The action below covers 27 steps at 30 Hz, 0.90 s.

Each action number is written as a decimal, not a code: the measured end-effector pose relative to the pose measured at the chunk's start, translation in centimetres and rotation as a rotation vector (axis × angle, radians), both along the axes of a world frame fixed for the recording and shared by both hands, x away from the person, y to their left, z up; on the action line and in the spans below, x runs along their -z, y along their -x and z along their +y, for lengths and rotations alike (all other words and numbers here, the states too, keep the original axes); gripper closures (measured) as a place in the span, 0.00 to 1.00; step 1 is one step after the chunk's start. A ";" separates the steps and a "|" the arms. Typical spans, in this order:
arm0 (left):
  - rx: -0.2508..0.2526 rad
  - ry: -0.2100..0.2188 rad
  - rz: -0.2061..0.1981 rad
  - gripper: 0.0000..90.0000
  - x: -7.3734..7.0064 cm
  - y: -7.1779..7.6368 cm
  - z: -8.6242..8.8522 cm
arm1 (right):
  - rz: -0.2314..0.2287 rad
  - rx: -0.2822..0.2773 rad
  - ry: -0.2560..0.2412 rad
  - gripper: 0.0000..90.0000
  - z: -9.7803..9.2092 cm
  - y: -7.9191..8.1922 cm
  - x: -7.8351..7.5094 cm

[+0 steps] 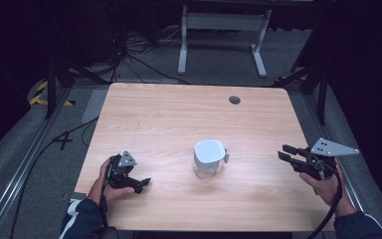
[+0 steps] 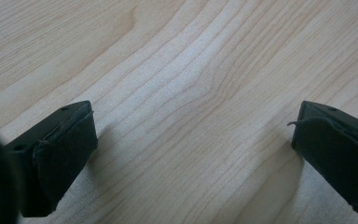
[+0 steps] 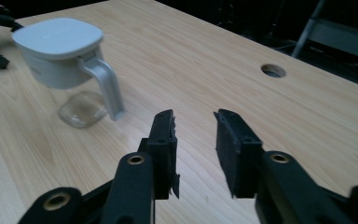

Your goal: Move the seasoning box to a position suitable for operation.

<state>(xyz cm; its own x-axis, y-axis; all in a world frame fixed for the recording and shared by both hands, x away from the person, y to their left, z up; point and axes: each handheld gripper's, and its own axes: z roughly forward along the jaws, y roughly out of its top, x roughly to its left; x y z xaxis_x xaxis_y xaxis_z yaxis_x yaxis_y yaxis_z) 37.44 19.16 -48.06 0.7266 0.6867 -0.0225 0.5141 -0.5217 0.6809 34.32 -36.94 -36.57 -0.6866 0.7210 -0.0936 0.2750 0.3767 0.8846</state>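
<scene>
A clear jug with a white lid point(image 1: 210, 157) point(image 3: 61, 56) and a grey handle point(image 3: 107, 91) stands upright near the middle of the wooden table point(image 1: 179, 114). My left gripper point(image 1: 143, 183) rests low at the table's front left, jaws wide open over bare wood point(image 2: 191, 140), pointing right toward the jug. My right gripper point(image 1: 284, 152) hovers at the right side, open with a narrow gap point(image 3: 196, 144), aimed left at the jug's handle and a good distance from it. Both hold nothing.
A round cable hole point(image 1: 234, 99) point(image 3: 273, 70) sits near the table's far edge. Beyond the table are a white frame point(image 1: 224, 30) and loose cables point(image 1: 139, 55) on the grey floor. Dark stands flank both sides.
</scene>
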 end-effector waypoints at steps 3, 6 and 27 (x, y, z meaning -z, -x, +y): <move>0.000 0.001 -0.001 0.00 0.0 0.0 0.0 | -0.001 -0.046 0.002 0.86 1.6 -0.8 -0.6; -0.001 0.000 -0.001 0.00 0.0 0.0 0.0 | 0.005 -0.088 0.020 0.99 3.3 -1.5 -1.1; -0.009 0.004 -0.012 0.00 0.0 -0.2 -2.0 | 0.003 -0.298 0.042 1.00 12.6 -4.0 -0.7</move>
